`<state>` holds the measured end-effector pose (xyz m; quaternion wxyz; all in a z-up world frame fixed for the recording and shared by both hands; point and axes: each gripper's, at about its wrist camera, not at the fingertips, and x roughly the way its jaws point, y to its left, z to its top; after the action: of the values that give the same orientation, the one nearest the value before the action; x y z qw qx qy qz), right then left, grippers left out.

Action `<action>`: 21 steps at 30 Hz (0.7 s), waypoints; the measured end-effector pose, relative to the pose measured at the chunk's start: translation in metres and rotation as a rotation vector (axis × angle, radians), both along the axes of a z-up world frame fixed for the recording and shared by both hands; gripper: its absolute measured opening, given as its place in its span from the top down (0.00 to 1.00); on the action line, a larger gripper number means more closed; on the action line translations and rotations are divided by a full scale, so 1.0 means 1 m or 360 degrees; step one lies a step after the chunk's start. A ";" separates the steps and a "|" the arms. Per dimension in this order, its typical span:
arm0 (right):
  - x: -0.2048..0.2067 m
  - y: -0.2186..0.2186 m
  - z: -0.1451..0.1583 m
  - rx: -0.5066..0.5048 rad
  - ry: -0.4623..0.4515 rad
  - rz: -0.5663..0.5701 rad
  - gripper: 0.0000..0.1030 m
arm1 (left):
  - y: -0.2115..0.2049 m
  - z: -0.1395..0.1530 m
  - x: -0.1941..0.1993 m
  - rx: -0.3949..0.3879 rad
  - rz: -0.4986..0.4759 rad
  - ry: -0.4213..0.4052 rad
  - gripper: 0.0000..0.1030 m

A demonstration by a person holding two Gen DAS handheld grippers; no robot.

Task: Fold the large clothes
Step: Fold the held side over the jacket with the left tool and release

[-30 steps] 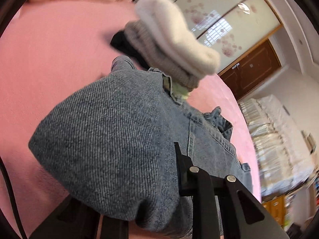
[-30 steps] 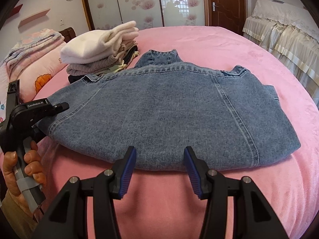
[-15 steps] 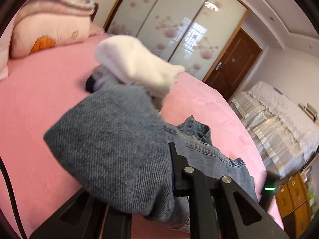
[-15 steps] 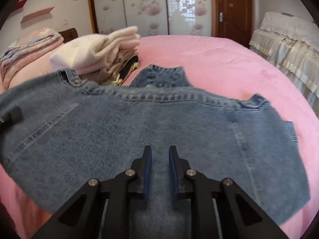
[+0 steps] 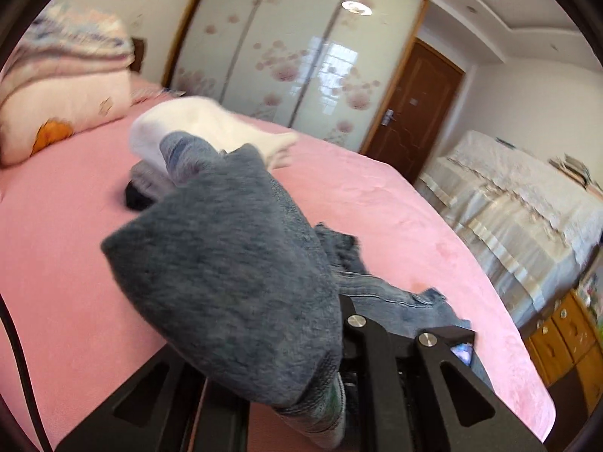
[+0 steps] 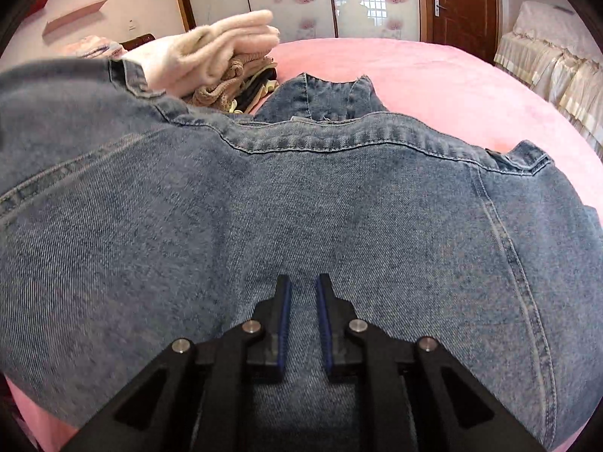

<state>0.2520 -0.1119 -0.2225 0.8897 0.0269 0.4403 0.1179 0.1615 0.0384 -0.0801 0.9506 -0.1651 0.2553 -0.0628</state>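
Jacket (image 6: 339, 207) denim lies spread on the pink bed (image 6: 433, 71), one end bunched between the clamped jaws of the left gripper (image 5: 301, 395) and lifted. The right gripper (image 6: 303, 312) presses down mid-panel, its jaws narrow after closing just now; whether they pinch cloth cannot be told. Risks: the heavy fold could slip from the left fingers, or drag crooked if the right one lets the panel slide. Beyond the fingers, the clothes stack (image 6: 218, 60) could get knocked. No writing is readable.

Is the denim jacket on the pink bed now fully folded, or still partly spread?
Partly spread: the denim jacket lies wide on the bed, one side lifted by the left gripper.
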 end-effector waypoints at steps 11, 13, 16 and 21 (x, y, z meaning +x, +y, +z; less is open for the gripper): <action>-0.066 -0.166 0.041 0.0399 -0.0010 -0.0386 0.87 | -0.157 0.029 -0.008 0.0215 -0.0457 -0.0142 0.90; -0.083 -0.201 0.044 0.0364 -0.0031 -0.0494 0.87 | -0.189 0.020 -0.006 0.0229 -0.0557 -0.0127 0.90; -0.108 -0.246 0.043 0.0280 -0.0034 -0.0633 0.87 | -0.243 -0.017 0.005 0.0301 -0.0724 0.0014 0.90; -0.133 -0.287 0.032 0.0238 0.0034 -0.0772 0.87 | -0.308 -0.106 0.010 0.0575 -0.0850 0.0337 0.89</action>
<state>0.1195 -0.3986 -0.1903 0.8827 0.1989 0.4205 -0.0671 0.1714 -0.2695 -0.1860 0.8826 0.0730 0.3939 -0.2459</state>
